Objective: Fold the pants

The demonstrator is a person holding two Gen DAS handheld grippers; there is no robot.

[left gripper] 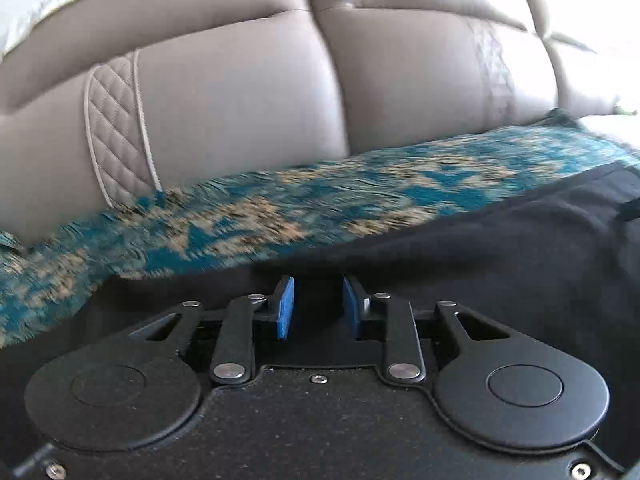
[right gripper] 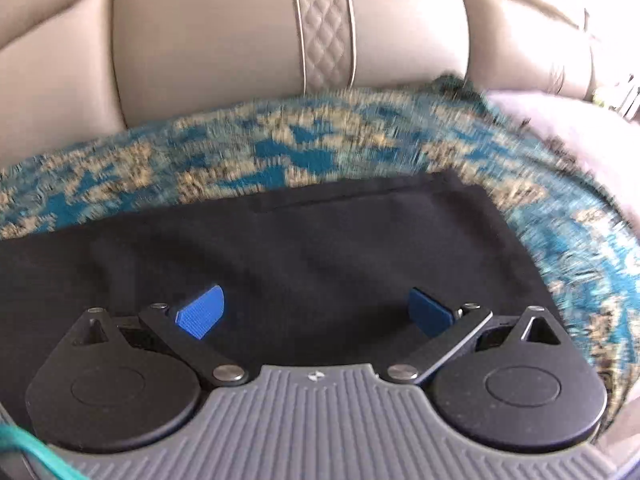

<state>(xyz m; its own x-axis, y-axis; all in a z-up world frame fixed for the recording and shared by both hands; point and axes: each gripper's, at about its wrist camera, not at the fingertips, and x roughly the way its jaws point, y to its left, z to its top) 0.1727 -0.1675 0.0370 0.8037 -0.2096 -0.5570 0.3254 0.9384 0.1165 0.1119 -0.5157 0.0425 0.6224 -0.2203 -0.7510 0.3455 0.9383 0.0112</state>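
Observation:
The black pants lie flat on a teal and tan patterned cover over the sofa seat. My left gripper sits low over the pants' far edge, its blue pads a narrow gap apart with dark cloth between them; I cannot tell if it pinches the cloth. In the right wrist view the pants show a straight far edge and a corner at the right. My right gripper is open wide just above the cloth, holding nothing.
The beige leather sofa backrest with a quilted strip rises right behind the cover; it also shows in the right wrist view. A pale cushion lies at the far right. The patterned cover surrounds the pants.

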